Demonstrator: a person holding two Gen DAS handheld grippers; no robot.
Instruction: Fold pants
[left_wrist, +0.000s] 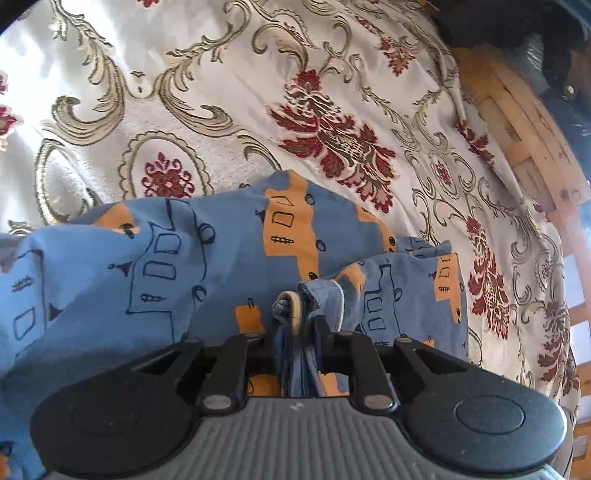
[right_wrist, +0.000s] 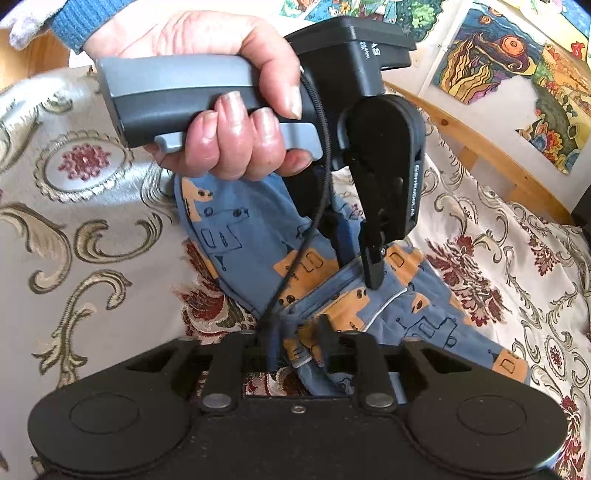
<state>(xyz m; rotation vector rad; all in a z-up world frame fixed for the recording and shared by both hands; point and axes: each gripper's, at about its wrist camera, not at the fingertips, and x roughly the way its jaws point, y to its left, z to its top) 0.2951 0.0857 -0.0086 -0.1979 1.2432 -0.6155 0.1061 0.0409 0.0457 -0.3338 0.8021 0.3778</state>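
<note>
Cream brocade with gold scrolls and dark red flowers covered the bed (left_wrist: 229, 110), and a wooden frame (left_wrist: 528, 147) ran along its far side, with bright painted pictures (right_wrist: 517, 74) on the wall behind. On that cover lay the pants (left_wrist: 166, 258), blue cloth printed with orange blocks and little black-outlined houses, rumpled and partly gathered up rather than flat. My left gripper (left_wrist: 299, 314) had its fingers drawn close together on a bunched ridge of the pants, with several layers of blue cloth squeezed between them and a knotted cord end poking up just above the grip. From my right side I could see my left hand (right_wrist: 221, 110) wrapped around the grey handle of that gripper, a blue knitted cuff at the wrist, its black fingers pointing down onto the cloth. My right gripper (right_wrist: 295, 332) was also nearly closed, pinching a fold of the pants near a white-piped seam, just beside the spot where the left one held. A thin black cable (right_wrist: 314, 206) hung from the left gripper across the cloth toward my right fingers.
</note>
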